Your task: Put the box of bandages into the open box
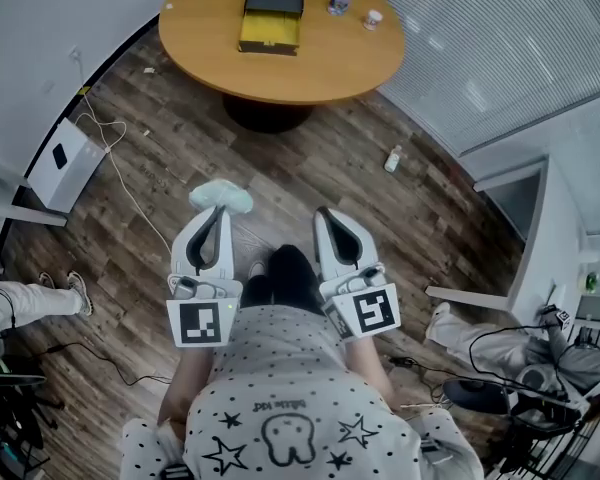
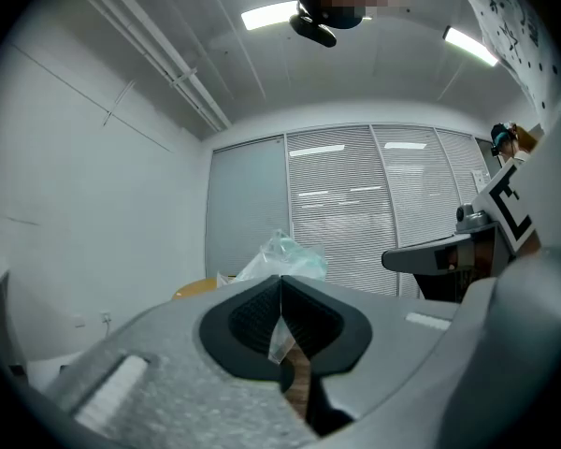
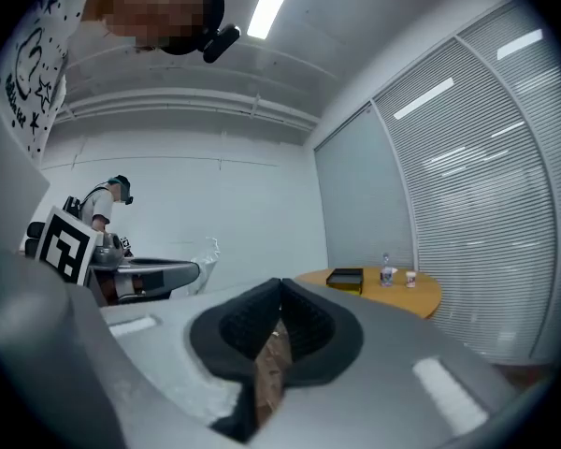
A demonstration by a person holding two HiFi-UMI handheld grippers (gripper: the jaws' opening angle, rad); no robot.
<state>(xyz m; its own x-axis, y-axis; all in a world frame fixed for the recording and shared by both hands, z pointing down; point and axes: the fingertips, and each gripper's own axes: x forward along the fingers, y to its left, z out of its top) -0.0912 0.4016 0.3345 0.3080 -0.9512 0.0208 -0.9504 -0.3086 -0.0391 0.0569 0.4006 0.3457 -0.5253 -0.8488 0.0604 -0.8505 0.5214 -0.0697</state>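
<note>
I stand back from the round table (image 1: 325,68), which lies at 12 o'clock from me across the wooden floor (image 1: 280,158). Both tools point level toward it.

My left gripper (image 1: 218,212) is closed tight, its pads pinching the clear wrapper of the bandages (image 1: 220,195). The pale green pack sticks out past the jaw tips at 12 o'clock. In the left gripper view a fold of the plastic shows between the pads, and the rest of the pack bulges above them.

My right gripper (image 1: 326,214) sits at 3 o'clock of the left one, close beside it but not touching. Its jaws are pressed together with nothing between them; in the right gripper view only floor shows through the slot below the pads.

The open box (image 1: 272,13) is black with a yellow inside. It rests on the table's far half, at 12 o'clock and well apart from the bandages. At 3 o'clock of it stand a small bottle (image 1: 339,3) and a cup (image 1: 373,18). Another bottle (image 1: 393,158) lies on the floor at 5 o'clock of the table. A white unit (image 1: 65,163) stands by the wall at 9 o'clock.
</note>
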